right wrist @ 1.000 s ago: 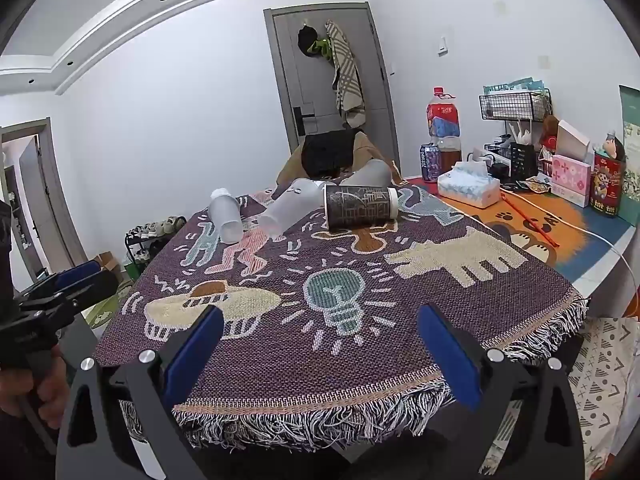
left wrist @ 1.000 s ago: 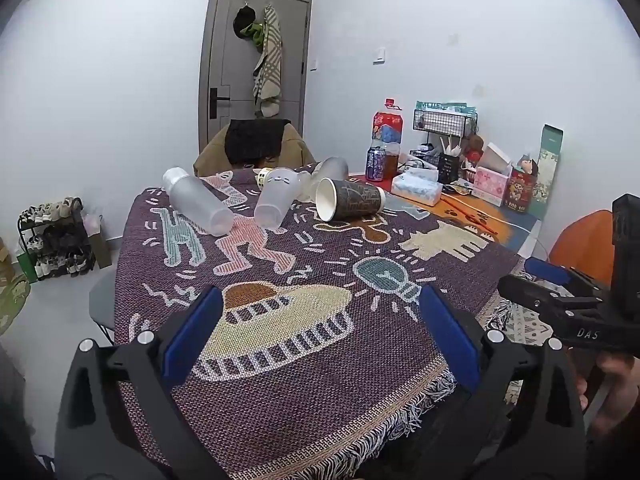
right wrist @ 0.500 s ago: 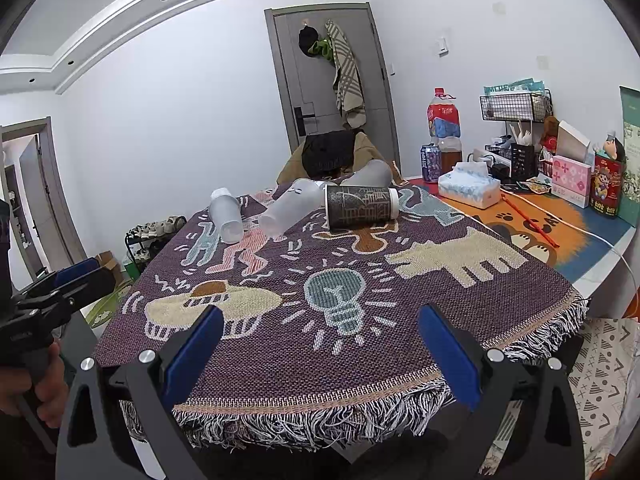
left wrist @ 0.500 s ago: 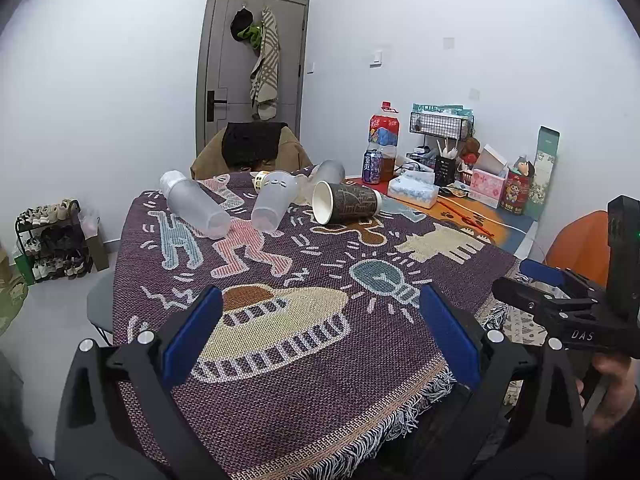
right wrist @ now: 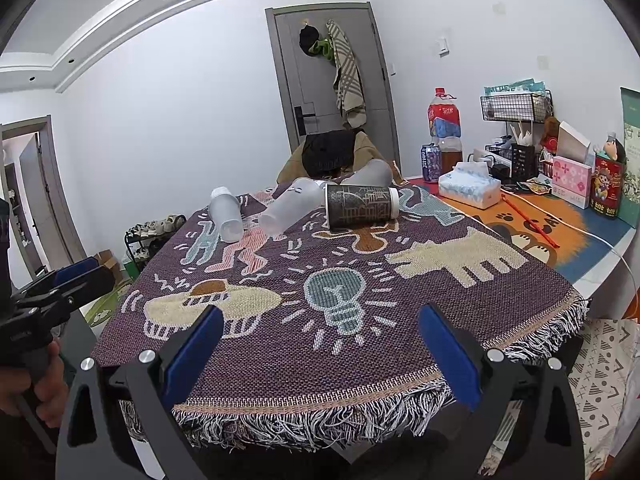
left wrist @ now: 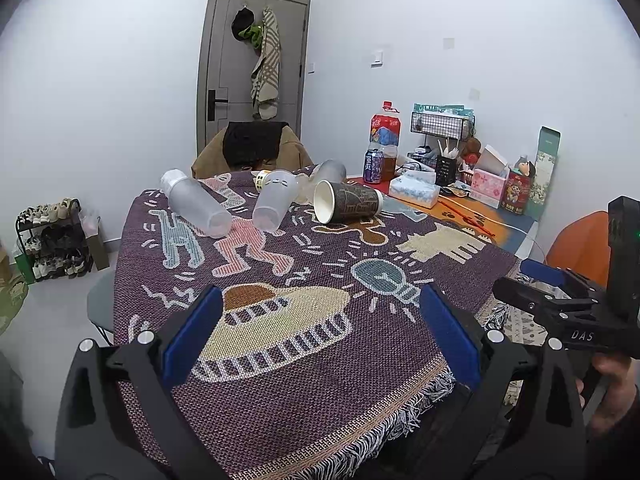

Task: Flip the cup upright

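Observation:
A dark patterned paper cup (left wrist: pixel 347 202) lies on its side at the far middle of the table, white mouth toward the left; it also shows in the right wrist view (right wrist: pixel 361 205). Frosted plastic cups lie on their sides near it: one at the left (left wrist: pixel 195 209), one beside the paper cup (left wrist: pixel 275 201), one behind it (left wrist: pixel 330 171). My left gripper (left wrist: pixel 320 332) is open and empty over the table's near edge. My right gripper (right wrist: pixel 320 350) is open and empty at the near edge, farther right. Both are well short of the cups.
A purple woven cloth with cartoon figures (left wrist: pixel 304 280) covers the table. At the far right stand a large bottle (left wrist: pixel 385 140), a can (left wrist: pixel 373 166), a tissue box (left wrist: pixel 414 192), a wire rack (left wrist: pixel 442 128) and small boxes. A chair (left wrist: pixel 252 152) stands behind the table.
The left wrist view has tilted up slightly, so the cups sit a little lower in the frame. The right gripper has barely moved. Both grippers stay open.

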